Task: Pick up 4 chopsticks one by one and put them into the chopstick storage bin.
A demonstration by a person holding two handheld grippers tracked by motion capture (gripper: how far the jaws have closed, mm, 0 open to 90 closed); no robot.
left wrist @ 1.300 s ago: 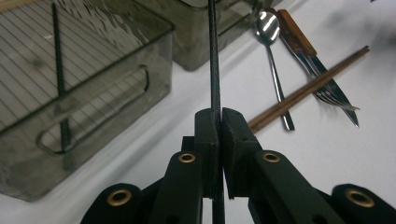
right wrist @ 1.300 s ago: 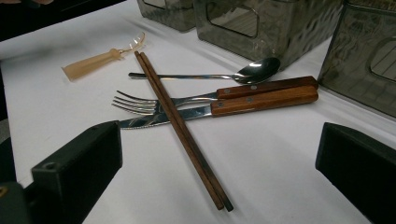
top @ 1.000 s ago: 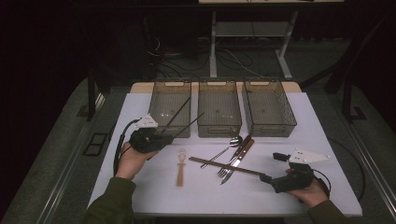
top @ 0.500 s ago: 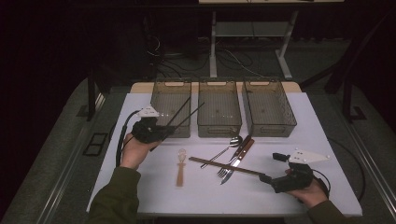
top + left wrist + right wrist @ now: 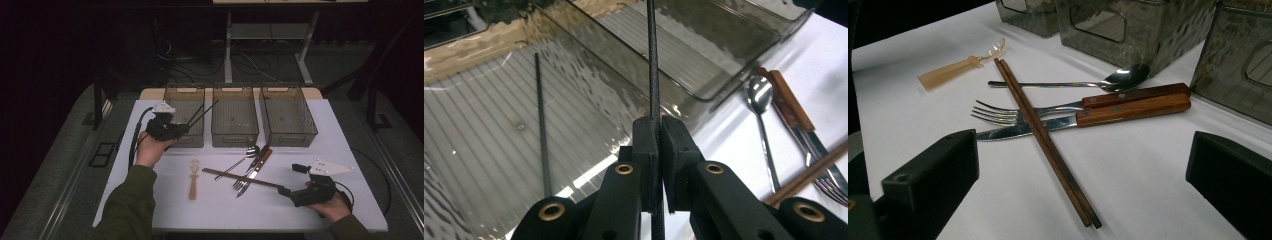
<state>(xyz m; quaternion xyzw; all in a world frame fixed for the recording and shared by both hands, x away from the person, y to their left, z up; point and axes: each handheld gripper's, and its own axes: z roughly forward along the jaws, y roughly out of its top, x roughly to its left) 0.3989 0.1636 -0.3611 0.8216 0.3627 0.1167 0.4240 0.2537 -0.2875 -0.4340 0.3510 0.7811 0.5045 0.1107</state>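
Sorting step in hand: the left gripper (image 5: pixel 186 126), at upper left of the high view, had its jaws clamped on a thin black chopstick (image 5: pixel 653 60) and held it above the leftmost bin (image 5: pixel 184 102). In the left gripper view another black chopstick (image 5: pixel 540 125) already lay on that bin's ribbed floor, left of centre. It looked like two sticks fanned out from the jaws in the high view, but I could not tell for sure. Next move likely called for lowering the tip into the bin and opening the jaws. The right gripper (image 5: pixel 286 190), lower right, sat with jaws wide apart, gripping nothing, aimed at the wooden chopsticks (image 5: pixel 1043 135) lying across the fork (image 5: pixel 1013 115) and knife (image 5: pixel 1083 119) at frame centre; spoon (image 5: pixel 1108 80) behind them.
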